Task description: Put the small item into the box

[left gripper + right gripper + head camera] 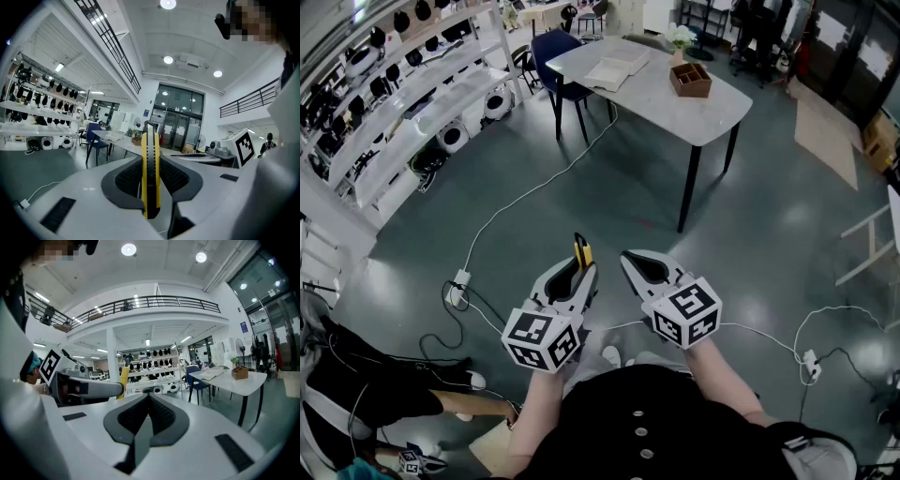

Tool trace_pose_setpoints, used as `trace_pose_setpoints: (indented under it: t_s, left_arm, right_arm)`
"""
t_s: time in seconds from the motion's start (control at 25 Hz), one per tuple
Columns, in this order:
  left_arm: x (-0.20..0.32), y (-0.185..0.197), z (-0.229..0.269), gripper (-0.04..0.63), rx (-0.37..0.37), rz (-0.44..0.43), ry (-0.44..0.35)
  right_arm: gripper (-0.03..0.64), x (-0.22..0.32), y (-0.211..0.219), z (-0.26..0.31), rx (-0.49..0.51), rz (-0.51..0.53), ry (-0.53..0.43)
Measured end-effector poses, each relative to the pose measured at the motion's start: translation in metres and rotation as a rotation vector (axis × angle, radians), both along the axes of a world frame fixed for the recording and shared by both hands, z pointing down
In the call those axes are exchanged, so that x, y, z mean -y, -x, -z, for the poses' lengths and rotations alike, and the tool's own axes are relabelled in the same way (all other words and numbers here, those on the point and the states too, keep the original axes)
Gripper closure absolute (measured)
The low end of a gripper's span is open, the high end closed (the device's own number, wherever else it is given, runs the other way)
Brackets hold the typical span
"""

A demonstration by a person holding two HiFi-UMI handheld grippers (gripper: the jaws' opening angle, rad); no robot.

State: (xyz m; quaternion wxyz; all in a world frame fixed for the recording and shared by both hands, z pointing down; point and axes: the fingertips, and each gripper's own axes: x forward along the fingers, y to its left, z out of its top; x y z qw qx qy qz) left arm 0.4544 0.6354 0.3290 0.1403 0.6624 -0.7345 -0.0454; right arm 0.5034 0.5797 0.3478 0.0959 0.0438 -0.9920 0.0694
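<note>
While nothing has yet been brought to the box, the scene is catalogued as follows.

Shelving (412, 103): white racks along the left wall, stocked with dark headgear-like items too small to identify.

Table (712, 117): pale top on dark legs, set well apart from the person across the grey floor. A blue chair (558, 56) is drawn up at its far side.

Left gripper (578, 267): held low and close to the body, pointed towards the table. Its jaws are clamped at a narrow gap on a utility knife (151, 173). It is judged to be carried this way so that the grip is kept secure on the walk over.

Right gripper (630, 260): held just beside the left, with its ribbed pads pressed together and nothing between them. It is judged to be kept in reserve, perhaps to steady the box.

Wooden box (690, 80): open-topped and partitioned, set near the table's far edge beside an open book (617, 70) and a small potted plant (679, 37). It is taken as the destination.

Utility knife: yellow and black, gripped edge-on across its slim body. One end protrudes forward beyond the jaw tips, which is judged to suit lowering it into a compartment.
</note>
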Motion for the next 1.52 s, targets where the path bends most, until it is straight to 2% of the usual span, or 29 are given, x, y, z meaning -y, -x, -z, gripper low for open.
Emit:
trace_pose_setpoints:
  t_s: [0.48,0.64,0.76,1.16,1.52]
  left_arm:
    - [0.019,-0.016,-0.009,0.469,-0.016,-0.053,0.013]
    - [0.021,-0.011,-0.008,0.469,-0.018,-0.06,0.008]
    - [0.021,-0.004,-0.007,0.469,-0.014,-0.061,0.007]
    - [0.016,0.028,-0.01,0.469,-0.018,-0.082,-0.001]
    - [0.03,0.053,-0.02,0.471,-0.052,-0.085,0.001]
  right_arm:
    - [0.617,0.014,-0.019,-0.002,-0.015,-0.033,-0.004]
    - [0.615,0.013,-0.013,0.0,0.011,-0.024,0.041]
    - [0.614,0.017,-0.009,-0.002,0.019,-0.035,0.071]
    - [0.614,0.023,0.015,-0.007,0.033,-0.107,0.082]
    - [0.614,0.034,0.039,-0.013,0.006,-0.104,0.084]
